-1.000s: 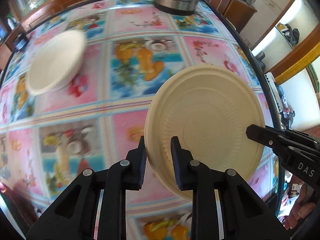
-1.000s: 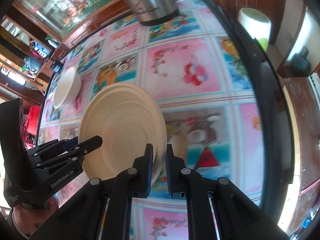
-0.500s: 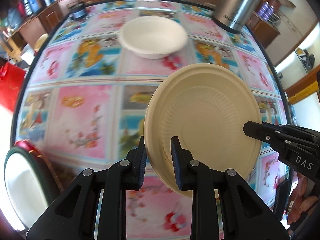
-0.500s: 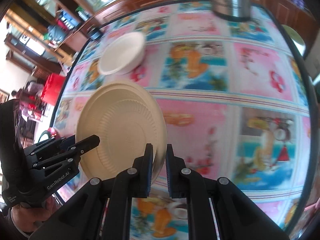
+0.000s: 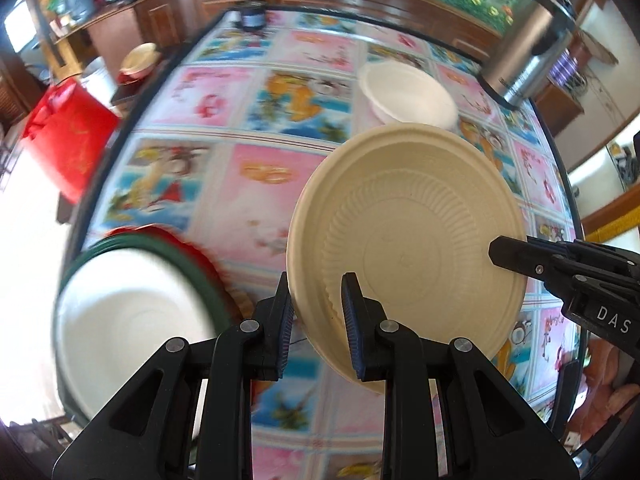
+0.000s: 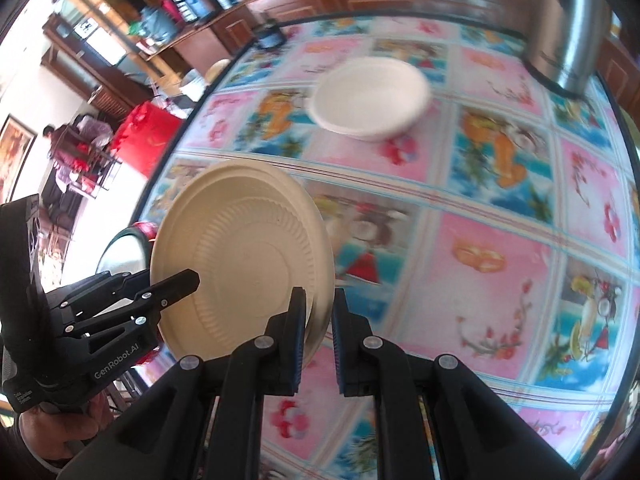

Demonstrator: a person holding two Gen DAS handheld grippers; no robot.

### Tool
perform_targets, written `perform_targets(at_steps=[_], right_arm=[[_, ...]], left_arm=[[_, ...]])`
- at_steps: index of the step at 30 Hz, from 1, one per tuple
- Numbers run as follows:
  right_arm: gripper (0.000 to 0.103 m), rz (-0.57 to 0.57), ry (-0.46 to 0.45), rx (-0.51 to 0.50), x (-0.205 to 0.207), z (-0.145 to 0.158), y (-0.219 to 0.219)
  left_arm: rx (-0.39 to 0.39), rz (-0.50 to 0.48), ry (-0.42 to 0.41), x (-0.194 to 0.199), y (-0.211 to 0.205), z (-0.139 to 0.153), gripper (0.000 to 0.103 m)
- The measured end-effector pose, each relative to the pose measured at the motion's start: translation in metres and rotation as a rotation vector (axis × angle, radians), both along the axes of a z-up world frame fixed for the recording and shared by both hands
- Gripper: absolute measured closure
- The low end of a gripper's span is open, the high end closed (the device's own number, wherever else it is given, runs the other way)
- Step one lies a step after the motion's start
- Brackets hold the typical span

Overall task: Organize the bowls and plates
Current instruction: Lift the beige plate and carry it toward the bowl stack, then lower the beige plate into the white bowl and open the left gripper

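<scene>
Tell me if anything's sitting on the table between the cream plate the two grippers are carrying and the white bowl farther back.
Nothing visible does. The cream plate is held off the table by the left gripper and right gripper, each shut on its rim. Between it and the white bowl only bare patterned tablecloth shows.

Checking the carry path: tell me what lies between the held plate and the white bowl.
Only bare patterned tablecloth separates the beige plate from the white bowl, clearest in the right wrist view.
</scene>
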State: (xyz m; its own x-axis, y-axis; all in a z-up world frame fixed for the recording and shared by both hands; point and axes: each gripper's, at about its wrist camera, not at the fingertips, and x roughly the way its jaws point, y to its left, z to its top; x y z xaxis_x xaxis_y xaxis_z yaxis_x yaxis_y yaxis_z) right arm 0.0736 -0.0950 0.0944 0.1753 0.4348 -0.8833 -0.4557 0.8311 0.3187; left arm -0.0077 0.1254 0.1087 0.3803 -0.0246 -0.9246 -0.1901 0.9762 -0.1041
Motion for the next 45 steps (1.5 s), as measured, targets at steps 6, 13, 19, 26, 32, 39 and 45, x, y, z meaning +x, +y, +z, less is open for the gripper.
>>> perform_targets(at_steps=[6, 13, 19, 26, 32, 39, 45], right_arm=[[0.090, 0.143, -0.026, 0.020, -0.021, 0.015, 0.071], [0.089, 0.320, -0.013, -0.007, -0.047, 0.004, 0.154], [0.089, 0.396, 0.013, -0.040, -0.064, -0.013, 0.189], [0.088, 0.423, -0.007, -0.086, -0.071, -0.022, 0.204], [0.088, 0.418, -0.033, -0.102, -0.071, -0.023, 0.208], [0.087, 0.404, -0.036, -0.084, -0.069, -0.019, 0.205], [0.083, 0.395, -0.038, -0.062, -0.069, -0.011, 0.200]], left_arm=[[0.015, 0.134, -0.008, -0.044, 0.068, 0.018, 0.080], [0.041, 0.235, 0.028, -0.088, 0.117, 0.012, 0.080], [0.042, 0.277, 0.066, -0.105, 0.135, -0.004, 0.080], [0.064, 0.279, 0.082, -0.106, 0.137, -0.016, 0.080], [0.103, 0.282, 0.073, -0.106, 0.139, -0.014, 0.080], [0.116, 0.305, 0.057, -0.107, 0.145, -0.007, 0.079], [0.141, 0.304, 0.016, -0.106, 0.142, 0.008, 0.050]])
